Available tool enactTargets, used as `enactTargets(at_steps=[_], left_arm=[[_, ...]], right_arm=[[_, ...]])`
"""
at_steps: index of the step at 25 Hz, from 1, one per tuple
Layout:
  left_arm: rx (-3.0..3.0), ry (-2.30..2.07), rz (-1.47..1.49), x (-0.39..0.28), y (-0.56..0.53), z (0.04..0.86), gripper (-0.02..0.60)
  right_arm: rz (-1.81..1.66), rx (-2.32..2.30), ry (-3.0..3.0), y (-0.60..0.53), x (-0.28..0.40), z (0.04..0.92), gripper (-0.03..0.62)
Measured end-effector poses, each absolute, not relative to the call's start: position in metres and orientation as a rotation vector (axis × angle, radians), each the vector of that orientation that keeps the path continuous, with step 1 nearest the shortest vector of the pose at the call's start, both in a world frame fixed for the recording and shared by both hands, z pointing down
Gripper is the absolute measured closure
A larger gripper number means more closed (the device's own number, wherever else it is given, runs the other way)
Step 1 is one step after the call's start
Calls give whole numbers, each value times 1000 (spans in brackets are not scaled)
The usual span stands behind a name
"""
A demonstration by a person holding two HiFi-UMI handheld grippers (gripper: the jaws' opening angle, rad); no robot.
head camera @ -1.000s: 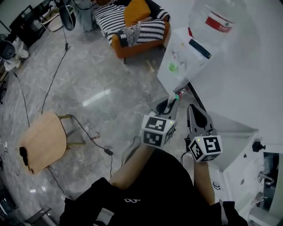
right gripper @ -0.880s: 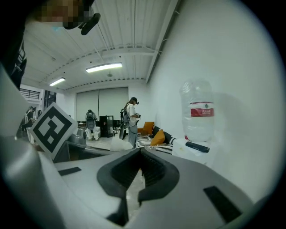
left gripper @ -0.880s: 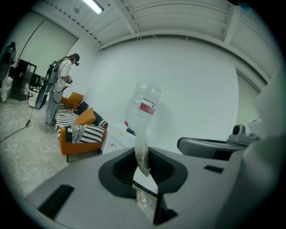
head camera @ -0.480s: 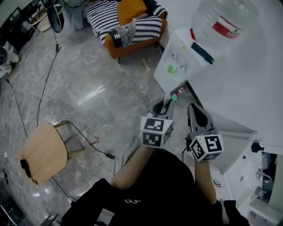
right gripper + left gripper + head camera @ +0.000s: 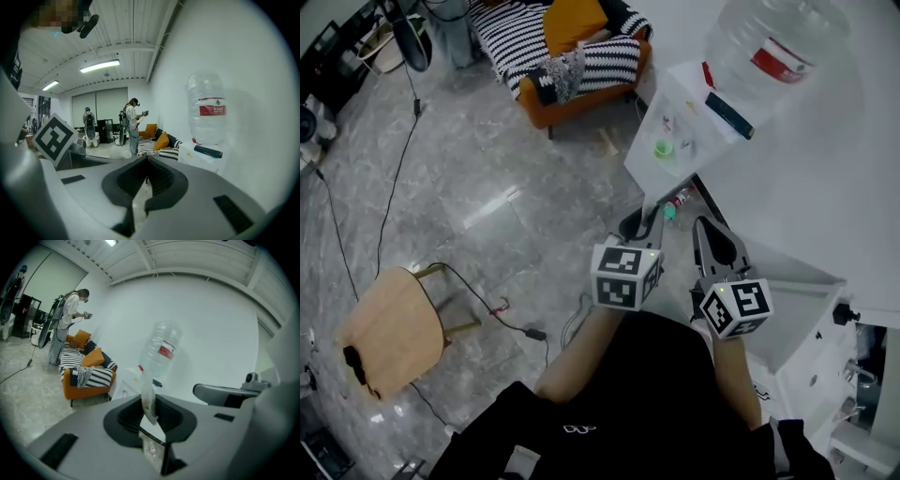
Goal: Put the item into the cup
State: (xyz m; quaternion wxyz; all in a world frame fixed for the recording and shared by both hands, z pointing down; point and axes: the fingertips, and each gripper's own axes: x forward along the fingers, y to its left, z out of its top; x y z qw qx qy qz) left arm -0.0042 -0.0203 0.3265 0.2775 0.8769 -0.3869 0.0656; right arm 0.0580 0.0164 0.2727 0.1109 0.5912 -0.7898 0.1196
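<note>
My left gripper (image 5: 652, 221) is shut on a thin clear packet (image 5: 149, 401) that stands upright between its jaws. It is held above the floor, just short of the white water dispenser (image 5: 698, 127). A small green cup (image 5: 664, 148) stands on the dispenser's white top, ahead of the left jaws. A big water bottle (image 5: 769, 47) with a red label sits on the dispenser. My right gripper (image 5: 711, 234) is beside the left one, shut, with nothing between its jaws (image 5: 146, 165).
An orange sofa (image 5: 581, 56) with striped cushions stands beyond the dispenser. A wooden stool (image 5: 389, 328) and loose cables (image 5: 511, 314) are on the grey marble floor at the left. A person (image 5: 70, 319) stands near the sofa. White cabinets (image 5: 825, 328) are on the right.
The head view has shifted a little. Both grippers have drifted slightly left and nearer, keeping the same jaws and the same hold on the packet.
</note>
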Motion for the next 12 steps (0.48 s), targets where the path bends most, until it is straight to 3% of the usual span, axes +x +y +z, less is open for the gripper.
enactTargets(at_steps=[12], left_arm=[[2399,-961,277,22,-35,337,520]], right_arm=[[462,1759,-2350,-13,74,294,585]])
